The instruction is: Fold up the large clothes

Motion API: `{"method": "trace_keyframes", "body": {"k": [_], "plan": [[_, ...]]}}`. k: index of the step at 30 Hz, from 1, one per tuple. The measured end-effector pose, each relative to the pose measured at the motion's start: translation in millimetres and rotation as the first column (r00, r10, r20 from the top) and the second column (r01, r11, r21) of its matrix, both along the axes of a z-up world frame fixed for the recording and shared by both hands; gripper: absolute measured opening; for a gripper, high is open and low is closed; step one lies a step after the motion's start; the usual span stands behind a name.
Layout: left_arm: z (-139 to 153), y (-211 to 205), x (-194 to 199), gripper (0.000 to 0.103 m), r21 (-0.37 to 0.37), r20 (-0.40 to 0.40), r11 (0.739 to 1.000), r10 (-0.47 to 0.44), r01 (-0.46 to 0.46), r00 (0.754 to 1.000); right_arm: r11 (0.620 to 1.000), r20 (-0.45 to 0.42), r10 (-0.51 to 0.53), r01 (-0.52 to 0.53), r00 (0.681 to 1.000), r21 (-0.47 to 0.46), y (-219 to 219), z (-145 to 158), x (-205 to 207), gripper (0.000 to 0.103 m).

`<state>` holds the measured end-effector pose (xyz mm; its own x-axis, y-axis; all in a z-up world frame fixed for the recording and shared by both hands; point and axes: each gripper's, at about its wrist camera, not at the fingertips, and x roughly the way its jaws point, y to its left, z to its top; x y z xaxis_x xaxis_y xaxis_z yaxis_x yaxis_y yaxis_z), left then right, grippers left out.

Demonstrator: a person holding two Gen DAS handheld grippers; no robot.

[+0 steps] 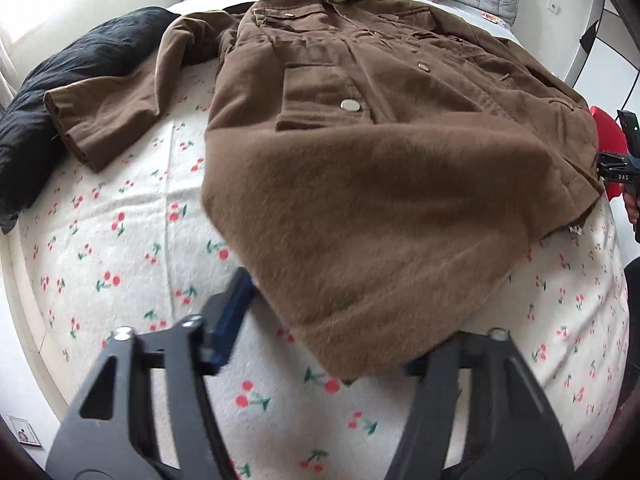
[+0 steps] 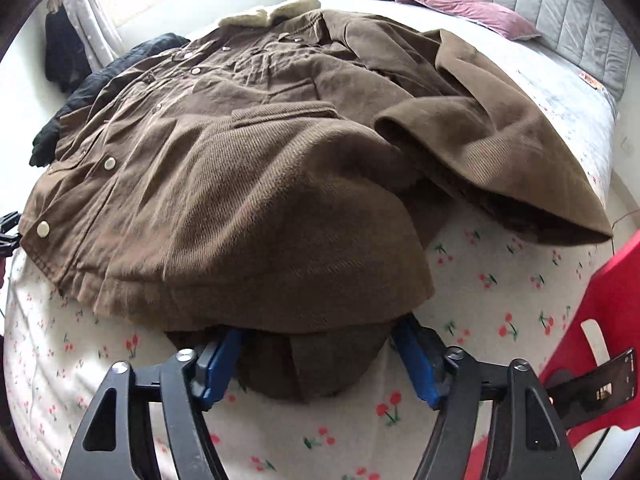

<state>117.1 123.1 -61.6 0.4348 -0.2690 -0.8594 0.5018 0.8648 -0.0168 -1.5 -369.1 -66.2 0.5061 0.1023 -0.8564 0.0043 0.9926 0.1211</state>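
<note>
A large brown jacket (image 1: pixel 360 128) with a cream fleece collar lies front up on the bed; it also shows in the right wrist view (image 2: pixel 224 168). My left gripper (image 1: pixel 324 328) is open at the jacket's lower left hem corner, which lies between the fingers; the right finger is partly hidden under the cloth. My right gripper (image 2: pixel 316 356) is open at the lower right hem, with the hem bulging between its blue pads (image 2: pixel 218 364). One sleeve (image 1: pixel 120 100) stretches out left. The other sleeve (image 2: pixel 500 140) lies out to the right. The right gripper shows at the edge of the left wrist view (image 1: pixel 616 172).
The bed has a white cover with cherry print (image 1: pixel 120 240). A black garment (image 1: pixel 60 92) lies at the bed's left side. Pillows (image 2: pixel 452 0) and a grey headboard (image 2: pixel 560 12) are at the far end. A red chair (image 2: pixel 600 320) stands by the right edge.
</note>
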Motion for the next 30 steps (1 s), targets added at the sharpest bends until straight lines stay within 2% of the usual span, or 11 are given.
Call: {"method": "trace_keyframes", "body": {"k": [1,4,9,14,17,23,24,26,27,28,30], "plan": [[2.5,-5.6,4.7,0.024,-0.005,-0.006,1.000,0.016,-0.016,1.000,1.000,0.013,-0.007,0.006,1.000,0.020,-0.6,1.6,3.2,0.039],[23.0,-18.3,3.4,0.015,0.045,0.058,0.996,0.071,-0.073,0.996,0.999,0.054,-0.032,0.030,0.998,0.042,0.0,19.0,6.1,0.012],[105.0,-2.5,-27.2,0.012,-0.050,0.145,0.986,0.165,-0.160,0.975,0.993,0.211,-0.044,0.066,0.977,-0.101,8.3,91.7,-25.2,0.007],[149.5,11.0,-53.1,0.011,-0.095,0.100,0.975,0.210,-0.201,0.973,0.977,0.306,-0.094,0.147,0.947,-0.155,0.5,148.8,-59.7,0.007],[140.1,11.9,-62.7,0.011,-0.006,0.039,0.983,0.186,-0.186,0.982,0.954,0.284,-0.127,0.196,0.951,-0.229,-8.2,149.7,-67.0,0.006],[52.5,25.5,-73.4,0.008,0.267,-0.155,0.960,0.124,-0.079,0.980,0.969,-0.011,-0.184,0.179,0.983,-0.173,-45.7,82.5,-70.4,0.011],[53.9,33.1,-78.3,0.012,0.254,-0.143,0.964,0.118,-0.078,0.983,0.970,-0.036,-0.191,0.183,0.981,-0.162,-49.1,75.6,-75.5,0.016],[67.9,52.4,-81.6,0.040,0.173,-0.113,0.980,0.122,-0.101,0.986,0.970,-0.030,-0.197,0.190,0.980,-0.151,-56.1,76.9,-93.1,0.017],[75.4,60.0,-79.8,0.068,0.128,-0.098,0.985,0.130,-0.117,0.987,0.976,-0.007,-0.192,0.191,0.981,-0.103,-60.7,83.8,-102.4,0.022],[82.7,65.6,-77.9,0.082,0.087,-0.080,0.988,0.138,-0.131,0.987,0.980,0.014,-0.193,0.193,0.981,-0.056,-64.6,92.2,-107.8,0.030],[91.8,70.1,-65.3,0.082,-0.007,-0.069,0.991,0.136,-0.137,0.988,0.982,0.066,-0.189,0.188,0.980,0.024,-67.9,107.8,-108.3,0.060]]}}
